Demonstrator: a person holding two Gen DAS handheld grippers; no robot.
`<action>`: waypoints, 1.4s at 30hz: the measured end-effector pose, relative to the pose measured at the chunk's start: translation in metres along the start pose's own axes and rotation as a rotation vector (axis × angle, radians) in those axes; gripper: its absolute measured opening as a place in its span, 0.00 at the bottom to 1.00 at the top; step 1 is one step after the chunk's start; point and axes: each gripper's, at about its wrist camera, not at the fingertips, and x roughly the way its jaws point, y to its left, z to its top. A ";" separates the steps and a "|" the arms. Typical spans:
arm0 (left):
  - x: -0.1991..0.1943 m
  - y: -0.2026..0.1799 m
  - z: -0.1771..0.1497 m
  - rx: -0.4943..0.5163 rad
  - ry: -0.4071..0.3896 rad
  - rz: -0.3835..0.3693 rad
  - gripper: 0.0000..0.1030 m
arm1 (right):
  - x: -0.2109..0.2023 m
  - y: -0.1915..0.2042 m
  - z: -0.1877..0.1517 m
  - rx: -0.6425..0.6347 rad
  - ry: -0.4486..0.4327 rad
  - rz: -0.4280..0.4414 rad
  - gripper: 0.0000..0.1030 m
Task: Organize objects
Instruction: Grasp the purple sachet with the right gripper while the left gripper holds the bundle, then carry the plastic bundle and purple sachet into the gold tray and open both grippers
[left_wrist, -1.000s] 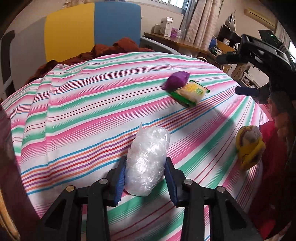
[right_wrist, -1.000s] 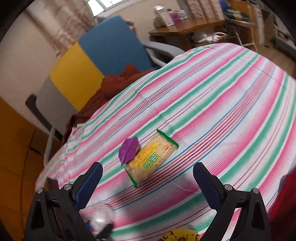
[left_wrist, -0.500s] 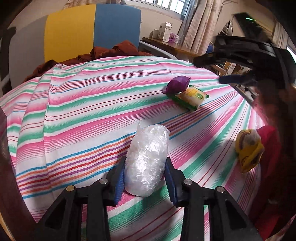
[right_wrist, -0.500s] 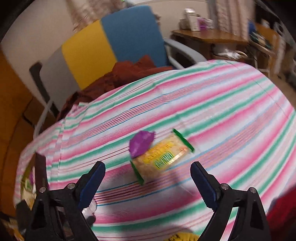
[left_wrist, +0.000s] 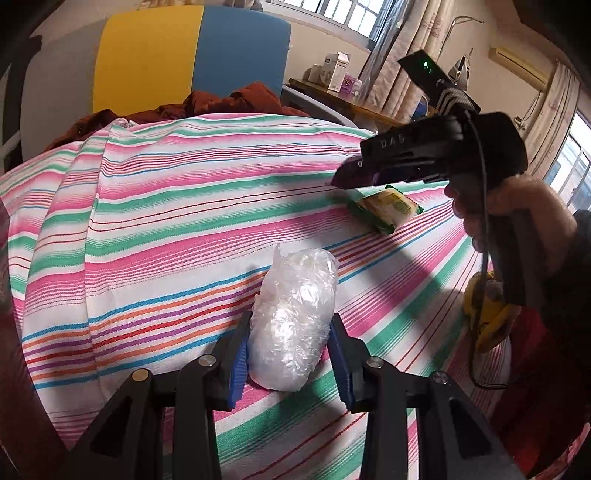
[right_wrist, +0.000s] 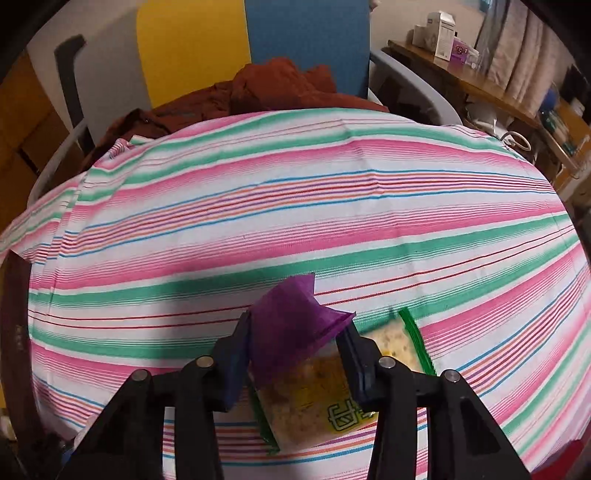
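My left gripper (left_wrist: 290, 354) is shut on a clear crinkled plastic bundle (left_wrist: 293, 321) that rests on the striped tablecloth (left_wrist: 166, 221). My right gripper (right_wrist: 295, 343) is shut on a purple wrapper (right_wrist: 291, 332), held just above a green-edged yellow snack packet (right_wrist: 314, 402) lying on the cloth. In the left wrist view the right gripper (left_wrist: 349, 175) shows with the purple wrapper (left_wrist: 364, 176) at its tip, over the snack packet (left_wrist: 386, 208).
A yellow object (left_wrist: 487, 314) lies at the table's right edge by the person's red clothing. A blue and yellow chair (right_wrist: 258, 40) with a brown garment (right_wrist: 266, 92) stands behind the table. A desk with boxes (left_wrist: 336, 70) is at the back right.
My right gripper came down from above the table and closed on the purple wrapper. My left gripper stayed shut on the plastic bundle and barely moved.
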 end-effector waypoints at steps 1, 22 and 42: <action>0.000 0.000 0.000 0.000 -0.001 0.002 0.35 | -0.002 -0.001 0.001 0.004 -0.004 0.017 0.44; -0.115 0.008 0.015 -0.083 -0.129 0.087 0.34 | -0.055 0.078 -0.024 -0.190 -0.076 0.254 0.44; -0.237 0.154 -0.037 -0.408 -0.342 0.352 0.34 | -0.118 0.269 -0.070 -0.398 -0.087 0.504 0.44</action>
